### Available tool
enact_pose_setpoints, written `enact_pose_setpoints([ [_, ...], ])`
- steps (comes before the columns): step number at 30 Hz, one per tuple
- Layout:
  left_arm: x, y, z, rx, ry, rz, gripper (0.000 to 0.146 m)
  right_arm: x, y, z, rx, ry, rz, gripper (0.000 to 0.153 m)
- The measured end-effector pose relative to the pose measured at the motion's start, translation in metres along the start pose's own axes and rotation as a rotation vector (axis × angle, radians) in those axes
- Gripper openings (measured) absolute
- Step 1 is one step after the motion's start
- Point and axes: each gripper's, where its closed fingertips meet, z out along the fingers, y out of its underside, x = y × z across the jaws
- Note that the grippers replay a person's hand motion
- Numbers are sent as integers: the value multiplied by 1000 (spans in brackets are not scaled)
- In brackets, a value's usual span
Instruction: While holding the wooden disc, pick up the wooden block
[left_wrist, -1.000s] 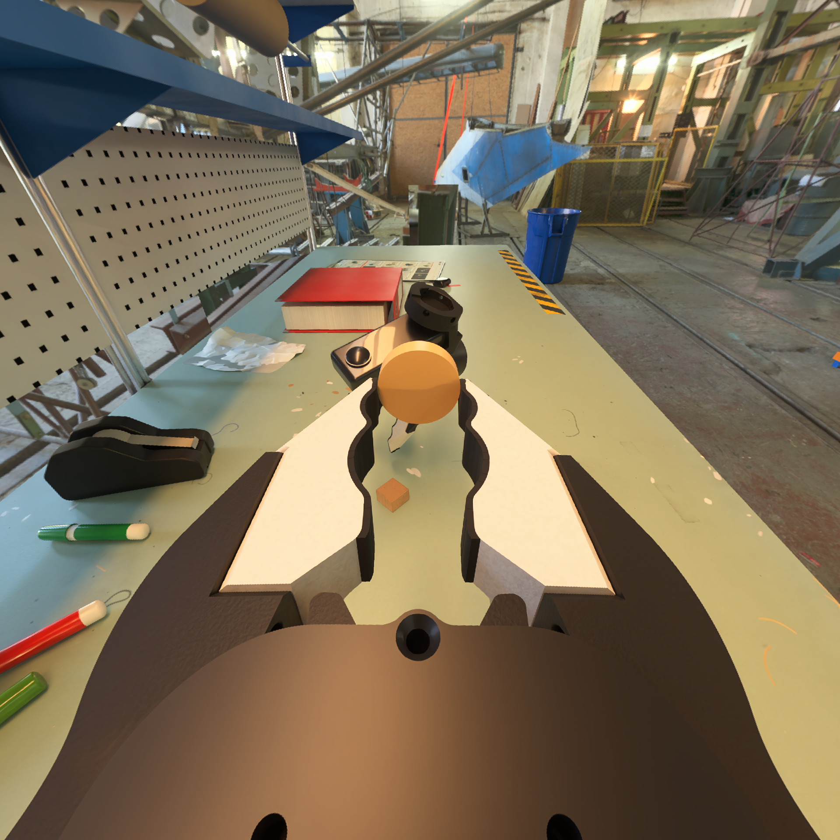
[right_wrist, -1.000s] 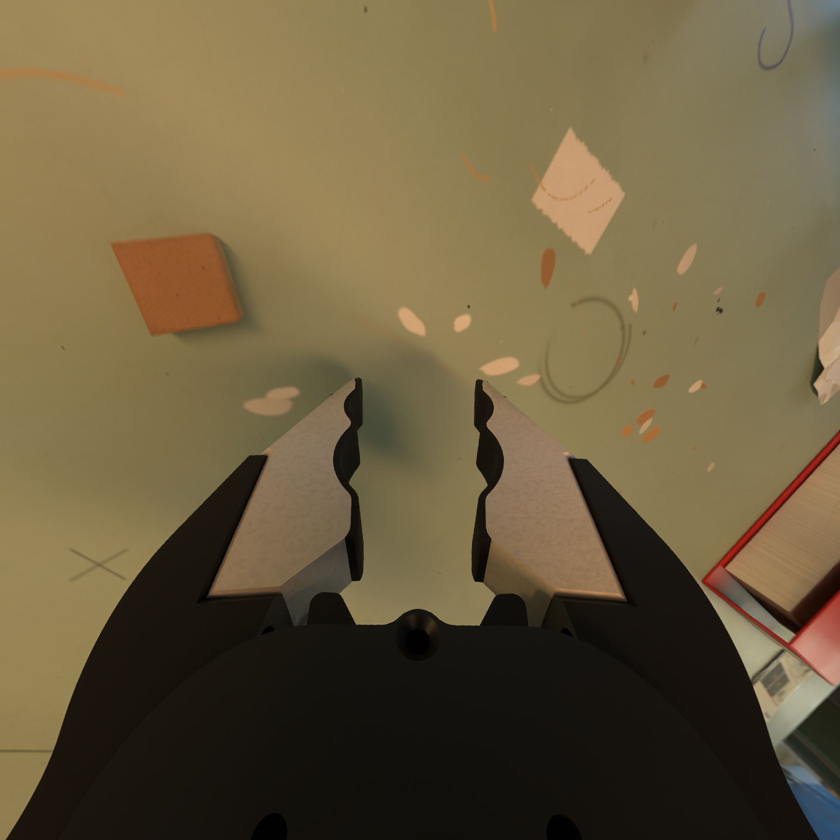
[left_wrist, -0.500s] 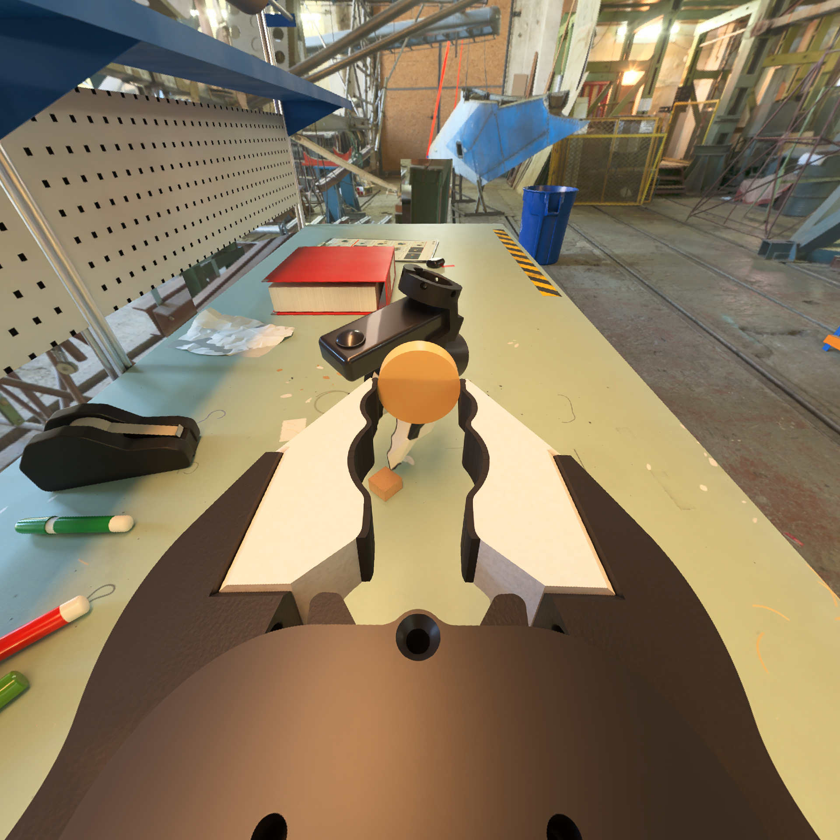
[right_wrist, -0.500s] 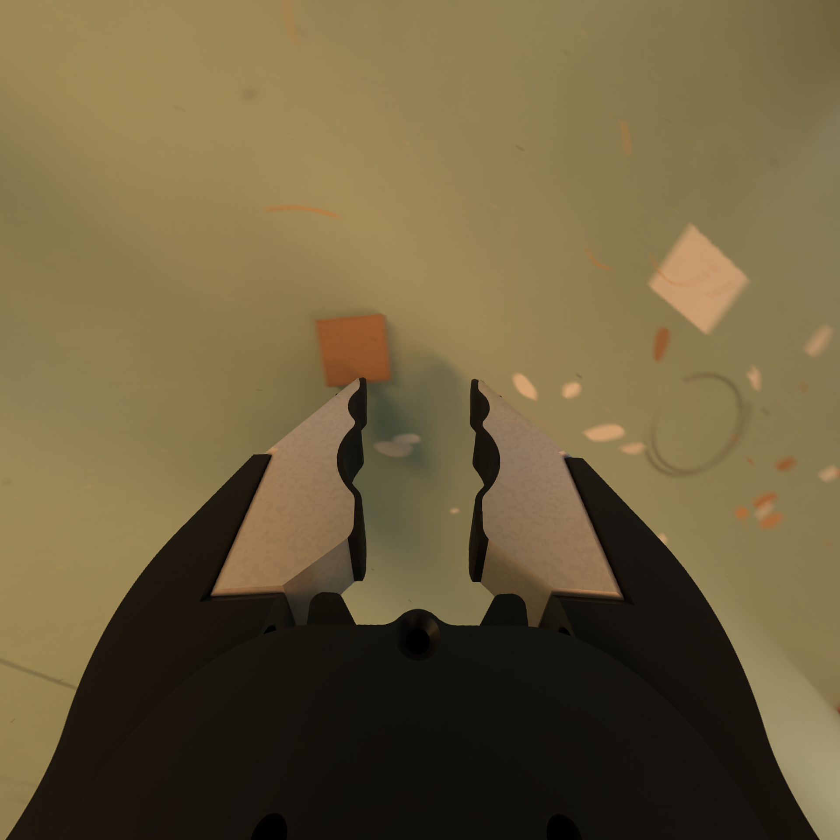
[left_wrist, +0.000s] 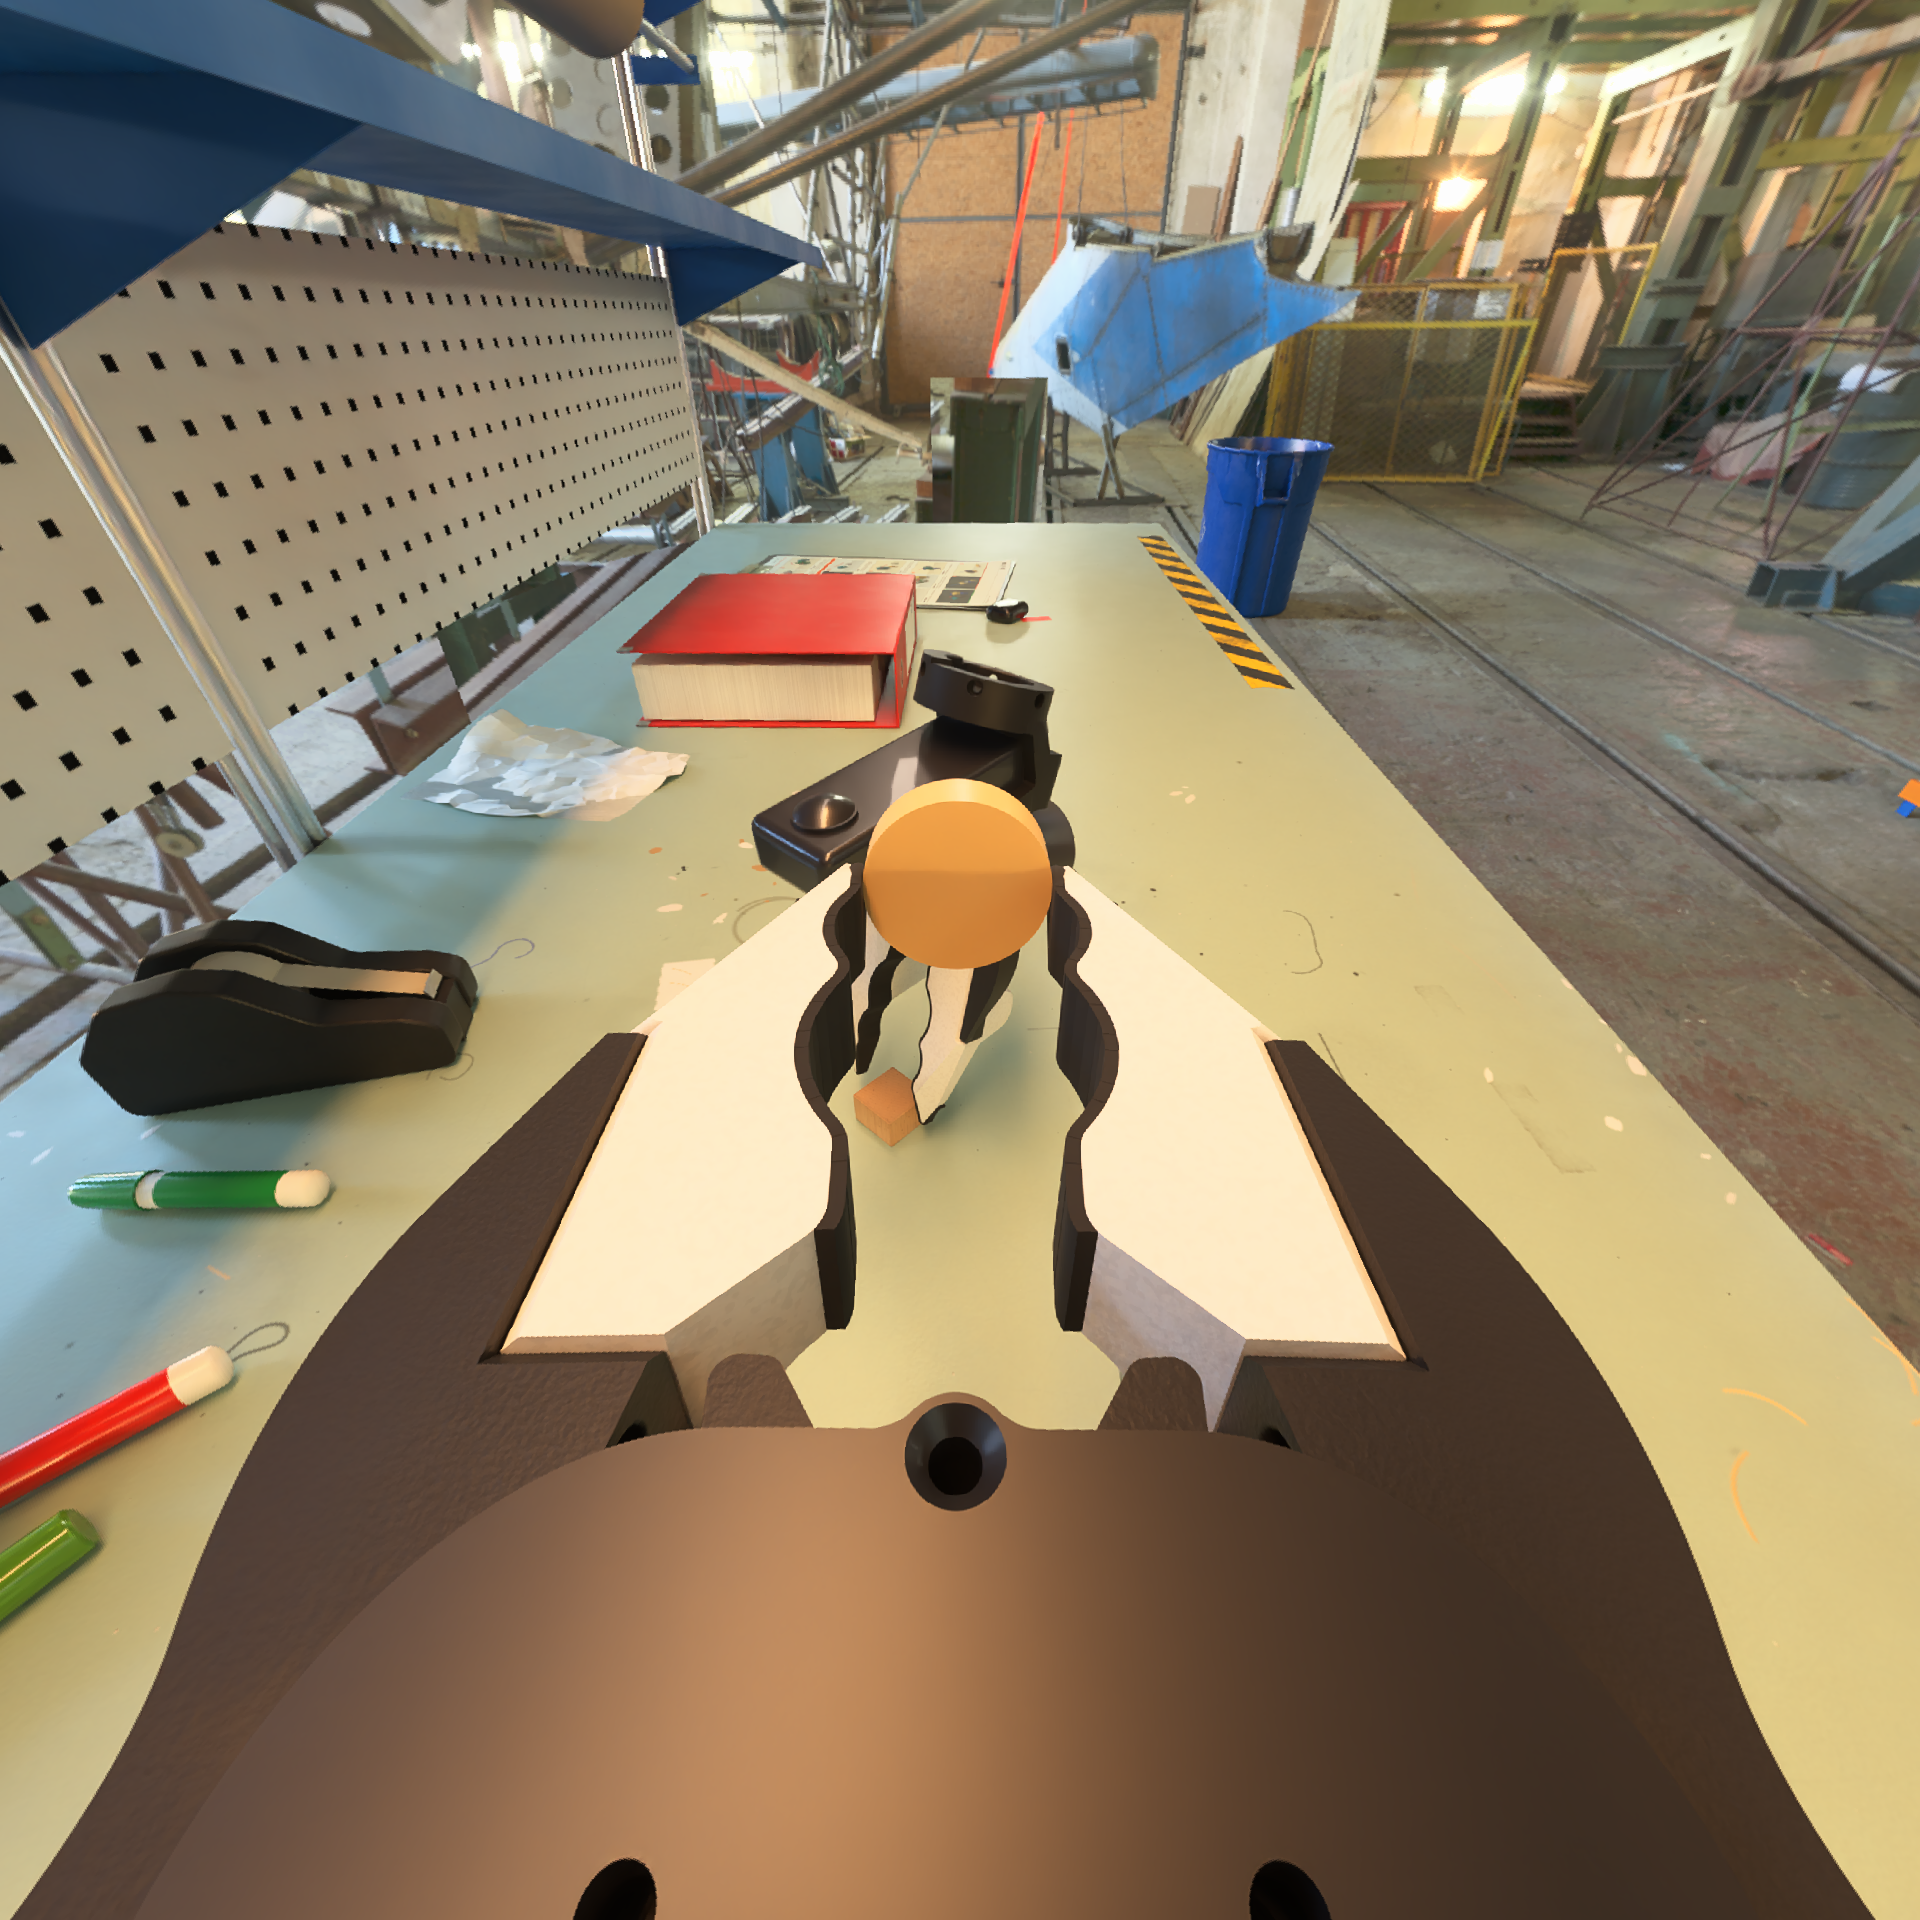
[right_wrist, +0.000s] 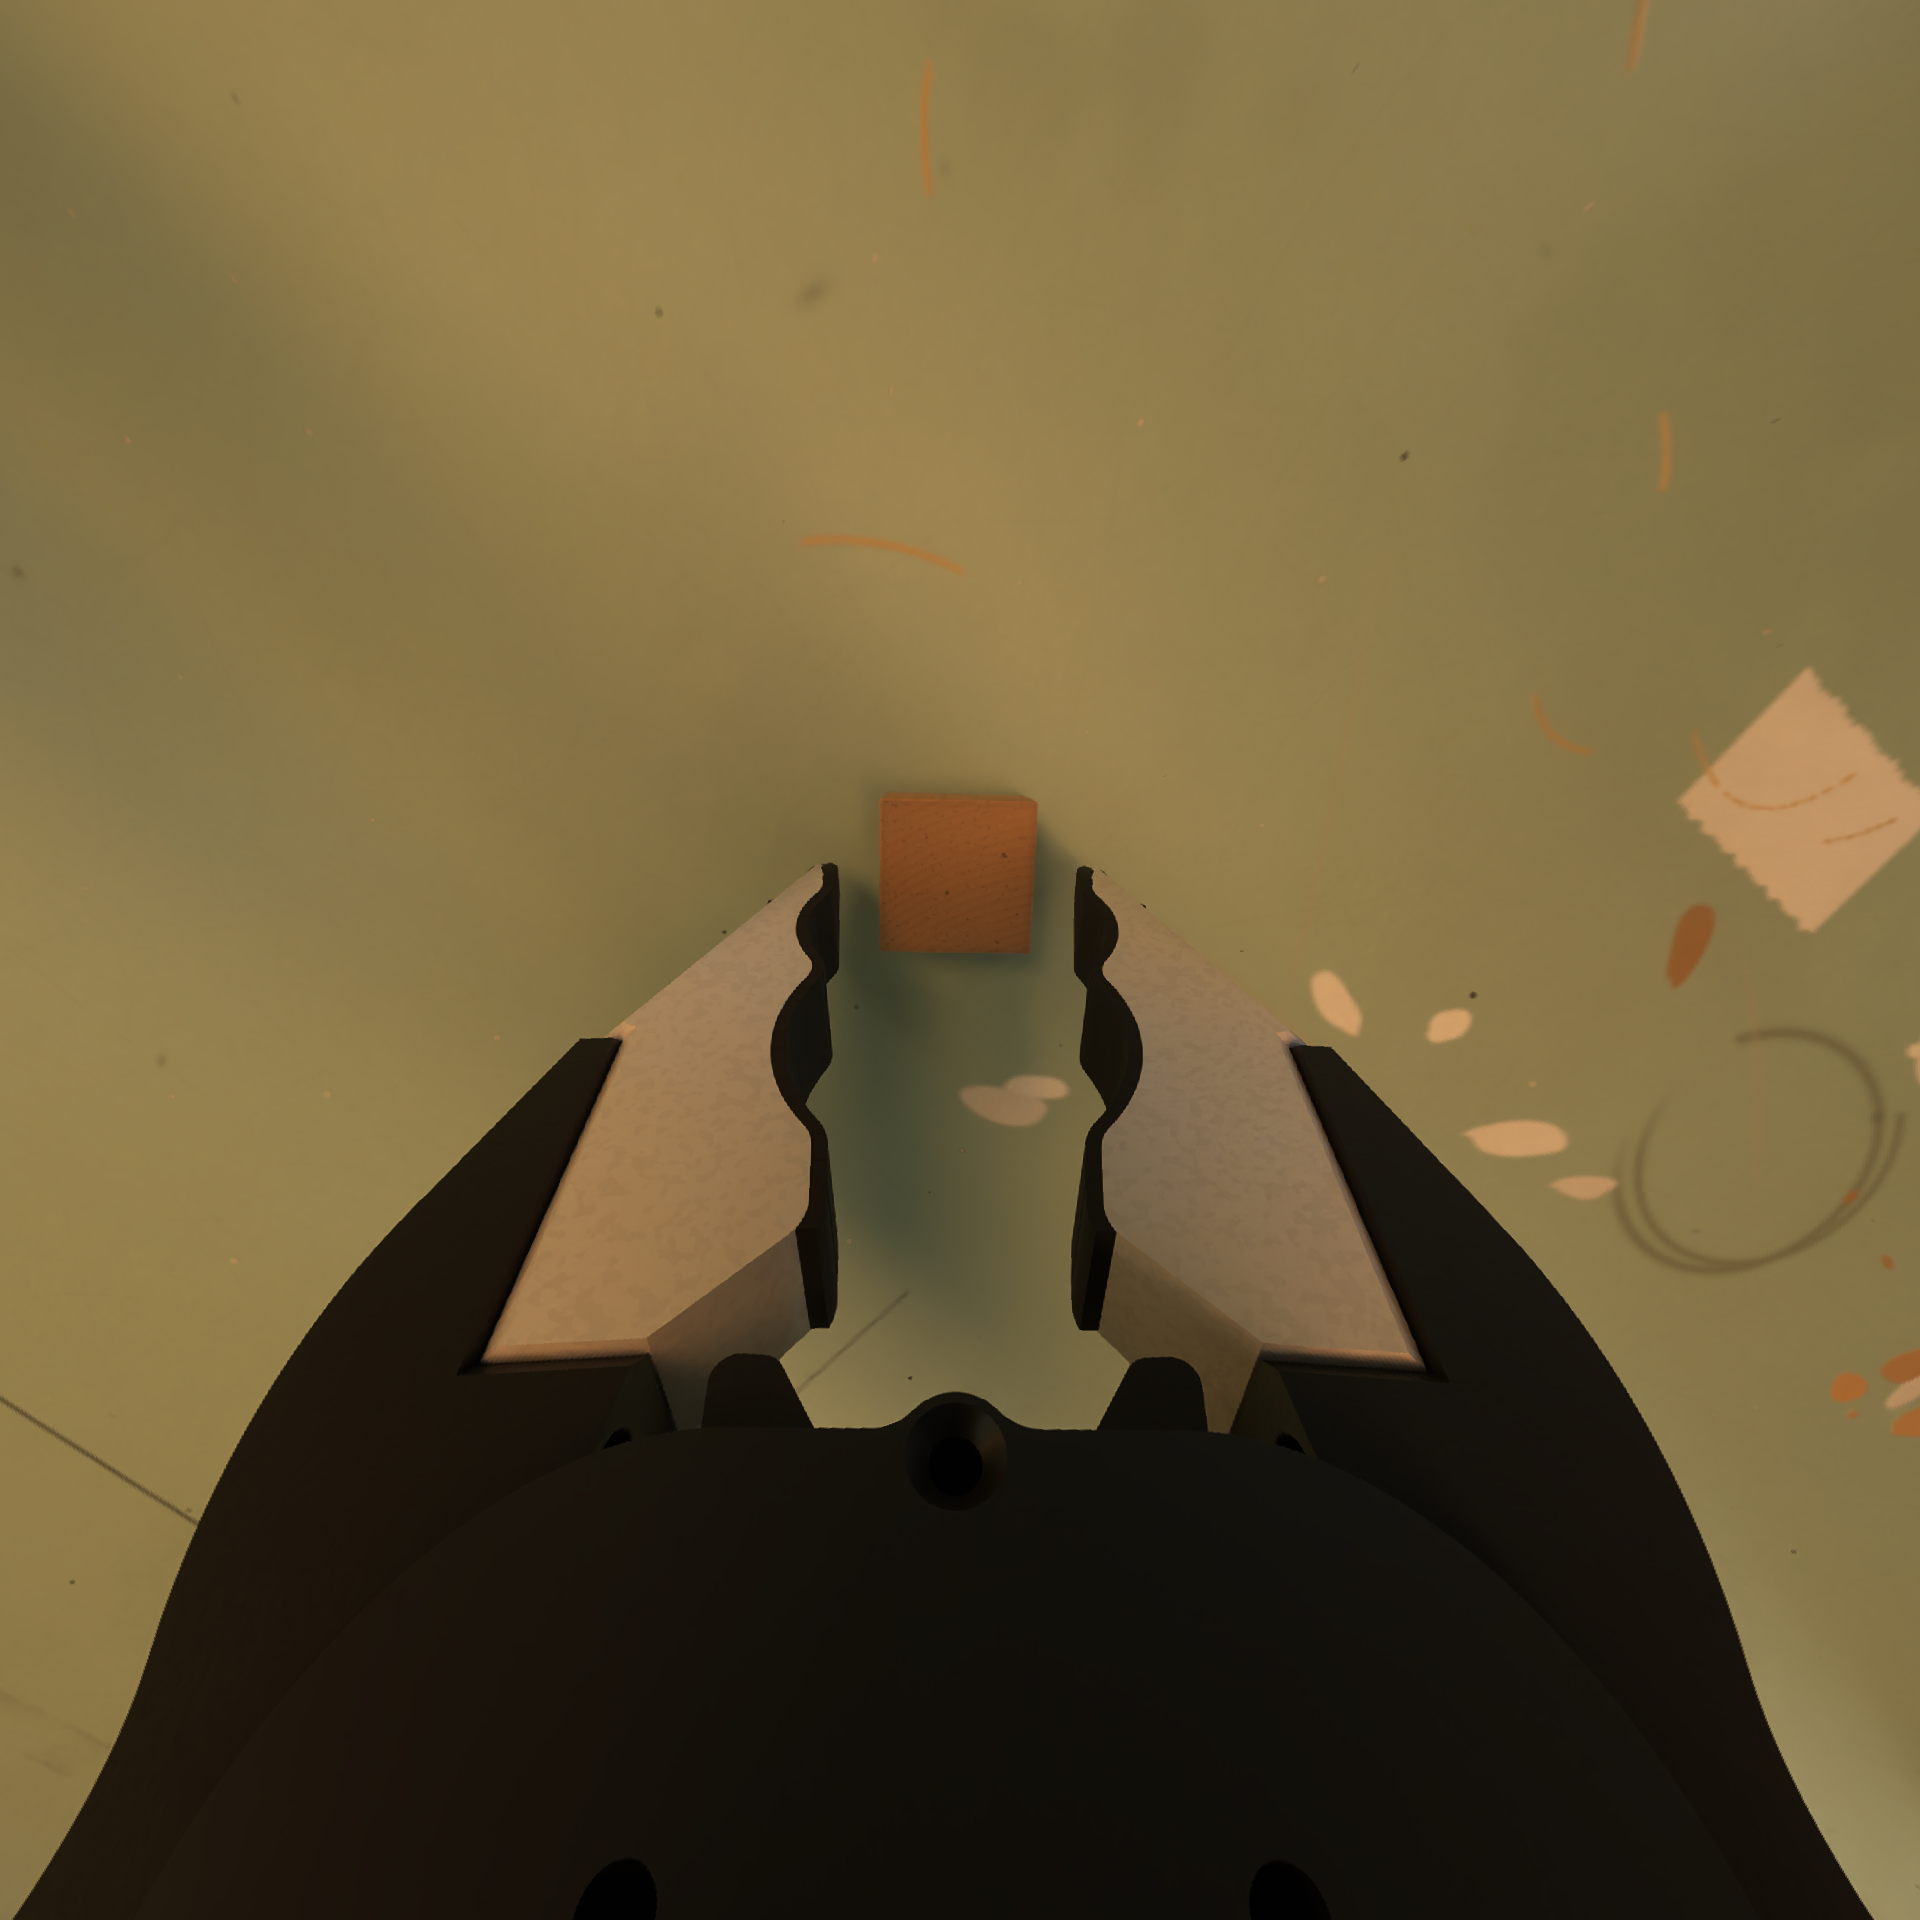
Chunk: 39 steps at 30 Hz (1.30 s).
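Observation:
My left gripper (left_wrist: 956, 891) is shut on the round wooden disc (left_wrist: 956, 875) and holds it above the green table (left_wrist: 1299, 1039). The small wooden block (left_wrist: 886, 1108) lies on the table below and beyond the disc. My right gripper (right_wrist: 954, 881) is open and points straight down, with the block (right_wrist: 956, 875) lying between its two fingertips. In the left wrist view the right gripper (left_wrist: 914, 1081) comes down from behind the disc, one fingertip (left_wrist: 935, 1060) right beside the block.
A red book (left_wrist: 774, 649), crumpled white paper (left_wrist: 551, 769), a black tape dispenser (left_wrist: 281, 1003) and coloured markers (left_wrist: 197, 1190) lie on the left part of the table. A pegboard (left_wrist: 343, 436) stands along the left edge. The table's right edge (left_wrist: 1621, 1049) drops to the floor.
My right gripper has moved sideways and down over the block, so the block now lies centred between its fingertips. The left gripper has drawn back slightly, still holding the disc.

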Motion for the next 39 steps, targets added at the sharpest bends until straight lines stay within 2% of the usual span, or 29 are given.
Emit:
enact_pose_setpoints([
  [3,0,2,1,-8,0,-1,35,-2,5,8,-37,-6,-3,44],
  [8,-1,-1,-3,0,-6,5,35,0,8,12,-46,-20,18,32],
  [10,-1,-2,-4,3,-6,4,35,0,7,11,-45,-25,13,32],
  [16,-1,0,-3,-7,-1,-3,35,1,7,-13,-21,-22,6,32],
  [23,0,5,1,-30,7,-10,35,15,28,-42,-109,98,-28,32],
  [30,-1,7,3,-35,11,-18,35,28,60,-54,-387,328,-237,32],
  [39,-3,10,5,-44,12,-30,35,14,74,-58,-522,341,-415,32],
])
